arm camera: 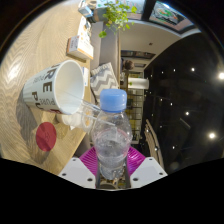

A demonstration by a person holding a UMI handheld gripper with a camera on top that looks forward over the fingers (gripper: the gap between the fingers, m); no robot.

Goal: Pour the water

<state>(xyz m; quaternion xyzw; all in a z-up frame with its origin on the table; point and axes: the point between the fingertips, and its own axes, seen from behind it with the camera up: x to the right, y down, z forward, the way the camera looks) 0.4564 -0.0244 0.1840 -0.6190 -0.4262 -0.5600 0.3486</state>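
— How are the jaws set?
— They are clamped on a clear water bottle (111, 135), which is pressed from both sides by the magenta pads (97, 160).
— Where is the bottle held?
— It is held between the fingers, its blue cap (113, 99) still on, beside a white paper cup (57, 88).
— And the cup?
— It is seen tilted on the table (30, 50), its mouth turned toward the bottle. A red disc (46, 137) lies just by it.

Pale wall (40, 40), dark night window (185, 90)
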